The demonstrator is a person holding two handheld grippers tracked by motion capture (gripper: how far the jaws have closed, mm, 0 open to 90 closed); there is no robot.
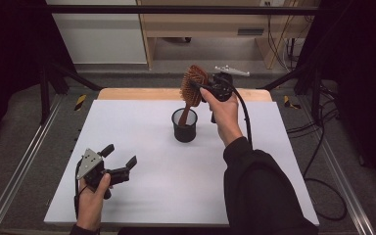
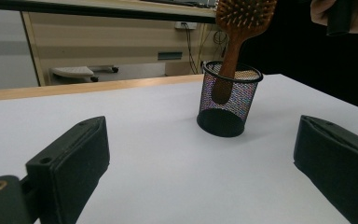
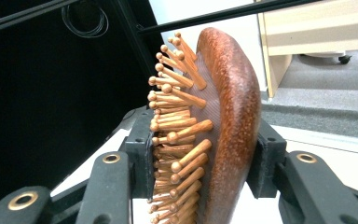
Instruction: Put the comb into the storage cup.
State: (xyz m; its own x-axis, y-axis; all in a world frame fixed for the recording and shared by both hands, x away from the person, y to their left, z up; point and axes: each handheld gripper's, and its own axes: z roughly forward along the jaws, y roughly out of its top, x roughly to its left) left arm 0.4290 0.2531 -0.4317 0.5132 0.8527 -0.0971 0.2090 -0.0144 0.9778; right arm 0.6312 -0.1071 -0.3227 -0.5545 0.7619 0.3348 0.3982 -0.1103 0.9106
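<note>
A wooden hairbrush (image 1: 194, 85) stands head up with its handle down inside a black mesh cup (image 1: 184, 126) at the back middle of the white table. My right gripper (image 1: 206, 88) is shut on the brush head, one jaw against the bristles and one against the smooth back (image 3: 233, 116). In the left gripper view the brush (image 2: 240, 28) leans in the cup (image 2: 228, 100), handle tip showing through the mesh. My left gripper (image 1: 122, 159) rests low at the front left of the table, jaws wide apart with nothing between them.
The white table top (image 1: 142, 161) ends in a wooden strip at the back. Black frame bars and metal rails run along both sides. Cables lie on the floor at the right. A wooden desk stands beyond the table.
</note>
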